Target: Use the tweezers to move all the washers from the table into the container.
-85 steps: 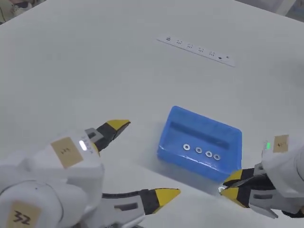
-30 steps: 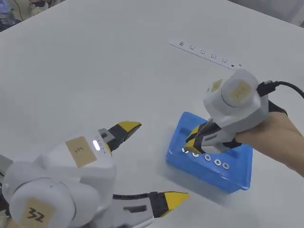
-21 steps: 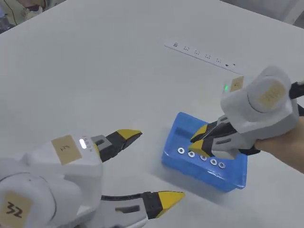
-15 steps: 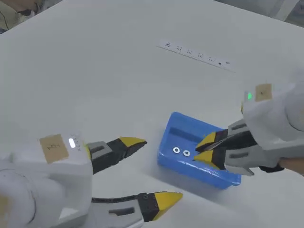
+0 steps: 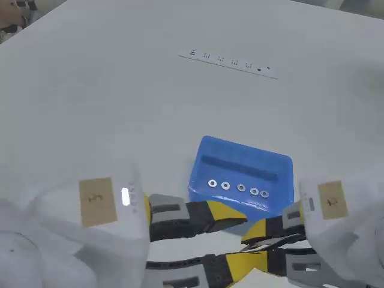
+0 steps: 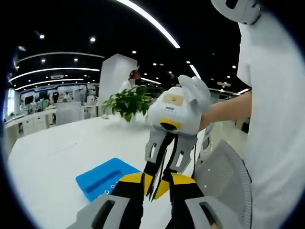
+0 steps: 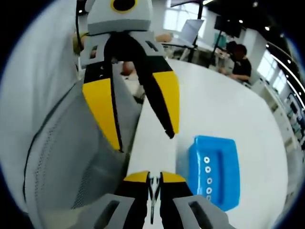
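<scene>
Withdrawn right claw (image 5: 254, 237), gripping tweezers (image 7: 152, 190), sits near washer-filled container (image 5: 240, 163).

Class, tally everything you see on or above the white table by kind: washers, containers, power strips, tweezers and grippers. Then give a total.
washers: 5, all in the container
blue container: 1
power strip: 1
tweezers: 1
grippers: 2, the left gripper and the right gripper
Total: 10
</scene>
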The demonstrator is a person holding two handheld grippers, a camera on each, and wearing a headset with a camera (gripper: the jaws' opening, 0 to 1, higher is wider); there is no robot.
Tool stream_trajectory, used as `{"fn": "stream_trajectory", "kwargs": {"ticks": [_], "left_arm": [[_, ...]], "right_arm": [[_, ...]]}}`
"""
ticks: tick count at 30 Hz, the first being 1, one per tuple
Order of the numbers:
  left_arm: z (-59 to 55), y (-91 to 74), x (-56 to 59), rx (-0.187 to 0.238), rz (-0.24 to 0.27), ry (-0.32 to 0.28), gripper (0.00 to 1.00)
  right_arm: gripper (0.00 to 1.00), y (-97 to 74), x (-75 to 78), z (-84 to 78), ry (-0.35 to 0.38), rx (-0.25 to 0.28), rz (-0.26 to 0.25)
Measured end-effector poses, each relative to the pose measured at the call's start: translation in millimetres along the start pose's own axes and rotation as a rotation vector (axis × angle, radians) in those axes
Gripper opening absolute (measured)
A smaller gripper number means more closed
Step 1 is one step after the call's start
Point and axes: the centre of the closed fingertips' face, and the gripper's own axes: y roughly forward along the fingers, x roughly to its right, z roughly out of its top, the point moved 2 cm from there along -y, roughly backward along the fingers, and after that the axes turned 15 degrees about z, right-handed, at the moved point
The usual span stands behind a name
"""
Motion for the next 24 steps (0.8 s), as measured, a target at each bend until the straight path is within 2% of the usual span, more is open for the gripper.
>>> {"fn": "stream_trajectory", "kwargs": {"ticks": [4, 10, 12, 15, 20, 24], "left_arm": [[4.0, 10.2, 8.7, -0.008, -0.047, 0.067, 0.12], [9.5, 25.8, 14.7, -0.029, -0.110, 0.119, 0.05], [8.8, 30.1, 18.6, -0.042, -0.136, 0.149, 0.02], [7.2, 34.7, 21.7, -0.051, -0.147, 0.191, 0.00], [3.7, 35.4, 16.1, -0.085, -0.149, 0.209, 0.00], [-9.0, 34.3, 5.2, -0.143, -0.149, 0.211, 0.00]], "right_arm": [[0.04, 0.9, -3.7, -0.3, -0.003, 0.005, -0.012], [0.04, -0.4, -6.6, -1.8, -0.026, 0.006, -0.028], [0.04, -1.9, -5.9, -3.3, -0.024, 0.008, -0.036], [0.04, -3.7, -3.9, -6.8, -0.011, 0.022, -0.045], [0.04, -2.8, 0.1, -19.0, 0.034, 0.048, -0.049], [0.04, 2.7, 3.5, -32.4, 0.079, 0.057, -0.048]]}}
